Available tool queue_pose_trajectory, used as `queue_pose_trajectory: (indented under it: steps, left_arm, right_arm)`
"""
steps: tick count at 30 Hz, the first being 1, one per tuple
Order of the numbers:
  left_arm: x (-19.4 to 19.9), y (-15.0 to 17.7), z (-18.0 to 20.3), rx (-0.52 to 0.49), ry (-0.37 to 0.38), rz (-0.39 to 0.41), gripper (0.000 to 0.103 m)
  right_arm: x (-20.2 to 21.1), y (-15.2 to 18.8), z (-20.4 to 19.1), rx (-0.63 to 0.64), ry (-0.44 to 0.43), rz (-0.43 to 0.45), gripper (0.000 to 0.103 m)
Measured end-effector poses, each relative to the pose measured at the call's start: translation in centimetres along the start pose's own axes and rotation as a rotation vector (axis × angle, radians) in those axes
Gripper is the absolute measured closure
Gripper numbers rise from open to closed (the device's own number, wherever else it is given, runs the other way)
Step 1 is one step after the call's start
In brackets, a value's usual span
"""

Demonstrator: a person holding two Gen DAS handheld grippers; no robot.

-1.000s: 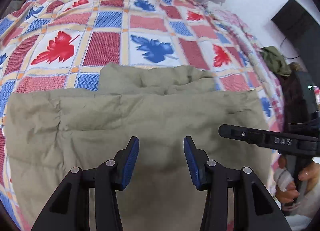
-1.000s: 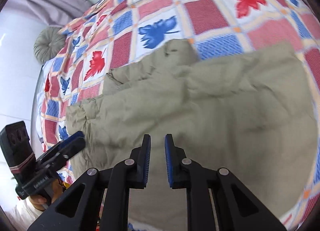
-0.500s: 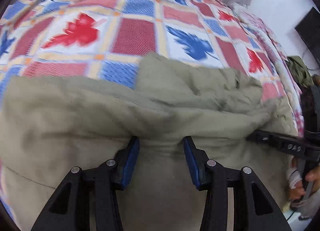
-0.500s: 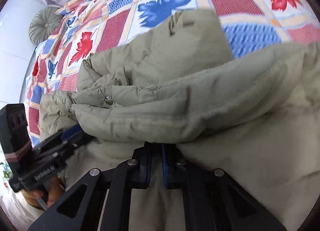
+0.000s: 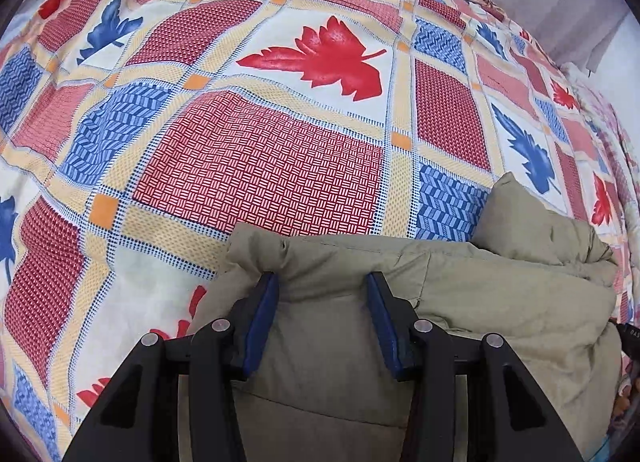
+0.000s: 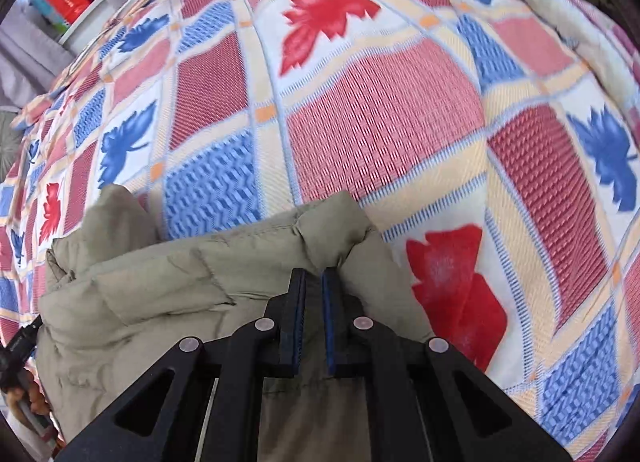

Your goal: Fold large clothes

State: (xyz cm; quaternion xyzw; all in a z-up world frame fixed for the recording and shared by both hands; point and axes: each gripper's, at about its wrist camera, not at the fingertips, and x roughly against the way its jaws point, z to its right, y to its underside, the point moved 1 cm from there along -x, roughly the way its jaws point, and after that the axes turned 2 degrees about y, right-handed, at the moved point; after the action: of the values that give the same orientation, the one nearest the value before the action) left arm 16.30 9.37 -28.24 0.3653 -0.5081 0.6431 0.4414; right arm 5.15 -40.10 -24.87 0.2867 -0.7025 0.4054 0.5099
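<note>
Jacket [image 5: 460, 302] at 6 o'clock on quilt [image 5: 260, 173]. Right gripper [image 6: 314, 278] pinches its edge; left gripper [image 5: 320, 282] jaws spread, fabric merely draped between. Risk: left side slips, fold skews.

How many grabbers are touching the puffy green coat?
2. The left gripper is at the coat's left end, fingers spread wide with the edge bunched over their tips. The right gripper is at the right end, pinched shut on a fold.
</note>
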Motion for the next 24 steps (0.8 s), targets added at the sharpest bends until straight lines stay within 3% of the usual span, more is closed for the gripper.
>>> queue_pose_trajectory:
  steps: [9, 15, 24]
  left_arm:
    - [-0.6, -0.6, 0.7, -0.014, -0.041, -0.019, 0.054]
    - [1.6, -0.6, 0.6, -0.011, -0.077, -0.045, 0.054]
    - [4.9, 0.6, 0.6, -0.027, -0.090, -0.053, 0.054]
  right_arm:
    - [-2.0, -0.3, -0.7, -0.018, 0.033, -0.011, 0.096]
    - [0.3, -0.2, -2.0, 0.043, 0.098, -0.016, 0.091]
    - [4.7, 1.8, -2.8, 0.030, 0.084, 0.014, 0.086]
